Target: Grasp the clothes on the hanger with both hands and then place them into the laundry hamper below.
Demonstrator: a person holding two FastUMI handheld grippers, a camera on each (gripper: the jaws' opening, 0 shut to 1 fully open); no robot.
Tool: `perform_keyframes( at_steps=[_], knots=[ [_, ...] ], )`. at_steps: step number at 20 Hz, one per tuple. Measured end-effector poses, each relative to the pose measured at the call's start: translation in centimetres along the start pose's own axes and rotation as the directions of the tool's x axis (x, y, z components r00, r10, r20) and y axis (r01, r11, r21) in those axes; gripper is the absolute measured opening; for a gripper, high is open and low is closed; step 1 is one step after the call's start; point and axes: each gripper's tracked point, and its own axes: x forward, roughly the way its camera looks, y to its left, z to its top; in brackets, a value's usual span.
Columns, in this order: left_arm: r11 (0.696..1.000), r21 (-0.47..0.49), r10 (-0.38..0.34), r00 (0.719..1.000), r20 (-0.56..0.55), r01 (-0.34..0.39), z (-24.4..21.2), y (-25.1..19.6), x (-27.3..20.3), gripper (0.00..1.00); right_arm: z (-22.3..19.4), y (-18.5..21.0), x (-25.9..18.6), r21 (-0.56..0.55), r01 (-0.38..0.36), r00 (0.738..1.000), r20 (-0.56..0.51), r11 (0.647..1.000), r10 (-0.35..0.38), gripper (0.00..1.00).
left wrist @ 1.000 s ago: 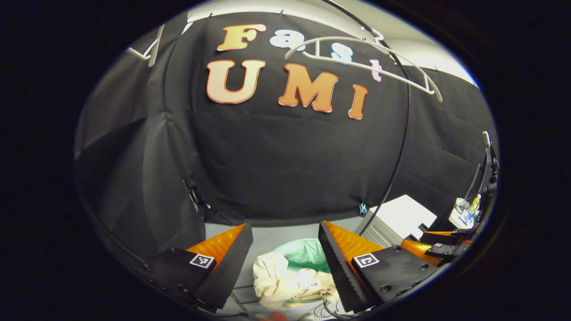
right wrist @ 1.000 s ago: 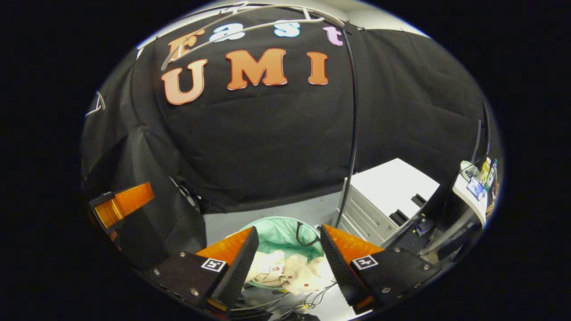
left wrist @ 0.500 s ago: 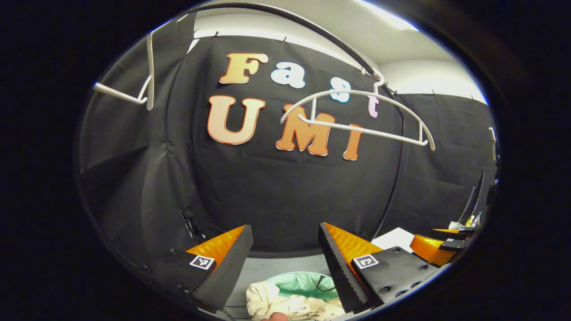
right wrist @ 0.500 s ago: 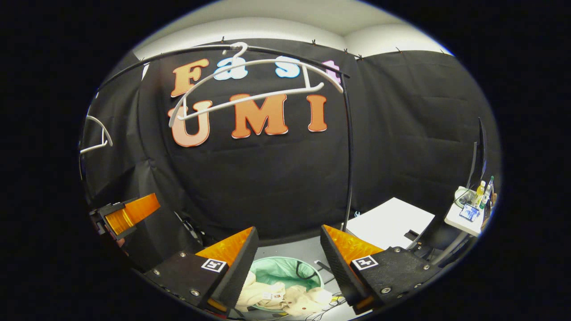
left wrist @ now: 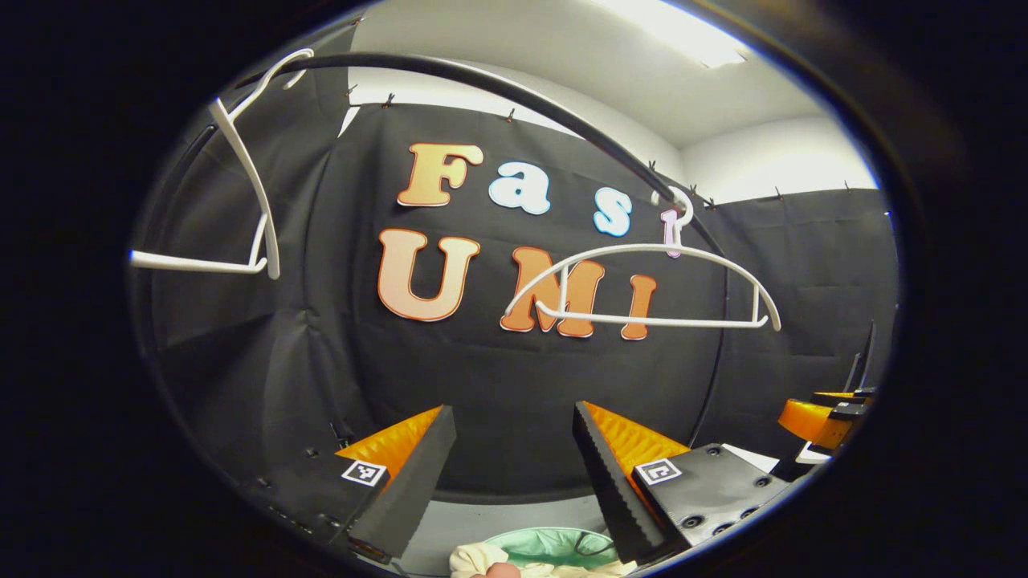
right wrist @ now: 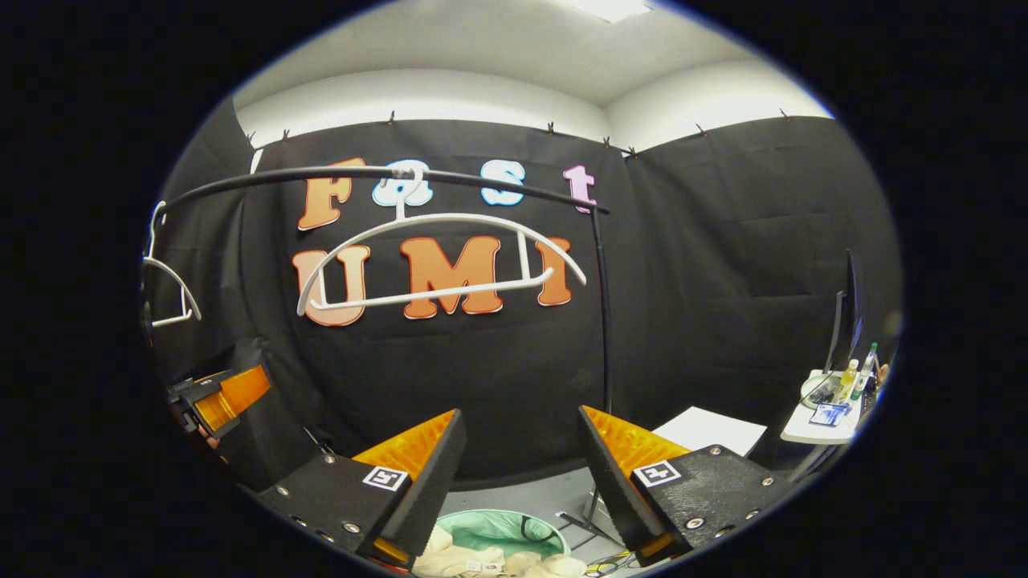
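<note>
A bare white hanger (left wrist: pixel 642 289) (right wrist: pixel 438 261) hangs from the black rail (left wrist: pixel 514 92) (right wrist: pixel 385 175). Cream clothes (left wrist: pixel 482 562) (right wrist: pixel 482 563) lie low in the view, in and over the rim of the green-lined laundry hamper (left wrist: pixel 554 542) (right wrist: pixel 490 530). My left gripper (left wrist: pixel 514 474) is open and holds nothing, well above the hamper. My right gripper (right wrist: pixel 518 474) is open and holds nothing too. The right gripper (left wrist: pixel 819 417) shows at the right edge of the left gripper view, and the left gripper (right wrist: pixel 217 397) at the left edge of the right gripper view.
A second white hanger (left wrist: pixel 241 209) (right wrist: pixel 169 281) hangs farther left on the rail. The rail's upright post (right wrist: pixel 601 313) stands right of the hamper. A white cabinet top (right wrist: pixel 707 425) and a small table with bottles (right wrist: pixel 835 393) are at the right. Cables lie on the floor.
Both views have tilted upward: the hanger and rail have dropped toward mid-frame, and the hamper and clothes have slid to the bottom edge. Both grippers stay open.
</note>
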Motion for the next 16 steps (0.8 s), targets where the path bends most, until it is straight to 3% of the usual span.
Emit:
perform_keyframes(
  at_steps=[6,8,16],
  knots=[
    [1.0,-0.018,-0.018,0.998,0.059,0.019,2.5,-0.2,0.1,1.0,3.3,-0.4,-0.7,-0.005,0.007,0.998,0.068,1.0,-0.006,0.87],
    [1.0,0.0,-0.013,0.997,0.073,0.013,3.0,0.0,0.0,0.93,3.6,-0.5,-0.6,-0.009,0.011,0.997,0.076,1.0,-0.01,0.87],
    [1.0,0.01,-0.03,0.996,0.083,0.029,3.3,-0.7,0.1,0.97,4.1,-1.3,-0.7,-0.008,0.027,0.996,0.086,1.0,-0.027,0.87]
  ],
)
